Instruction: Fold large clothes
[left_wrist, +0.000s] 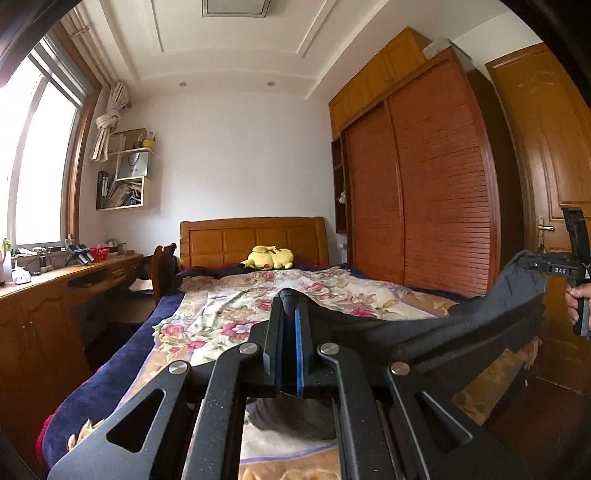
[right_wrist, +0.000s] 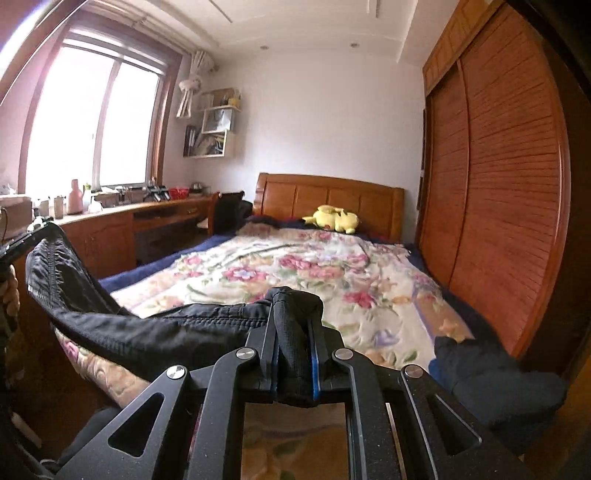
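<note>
Held up off the bed (left_wrist: 207, 321), the dark garment (left_wrist: 424, 328), stretched in the air between both tools above the floral blanket (right_wrist: 332, 273). Left gripper (left_wrist: 291, 306) pinched tight on one end of the cloth, jaws together with fabric squeezed between the blue pads. Right gripper (right_wrist: 295, 314) likewise clamped on the other end, a thick bunched edge wedged in its jaws. Looked like the spreading step: grabbed by an edge, lifted, not yet laid flat. Probably a waistband, judging by the stitched band, though hard to be sure.

Next move, by the look of it: called for keeping both ends taut, swinging the hanging part out over the blanket, then lowering evenly so the cloth landed flat and unwrinkled. Risk of a slack middle bunching on landing.

From the left wrist view: caught the right gripper from outside at far right, with fingers (left_wrist: 574, 299) of the holding hand around its handle, plus a wooden door (left_wrist: 546, 155) behind. From the right wrist view: showed the left gripper only as a dark sliver at the left edge, but revealed a second dark heap of cloth (right_wrist: 491, 384) at the bed's near right corner, missing from the other view. Yellow plush toy (right_wrist: 334, 219) by the headboard in both.
</note>
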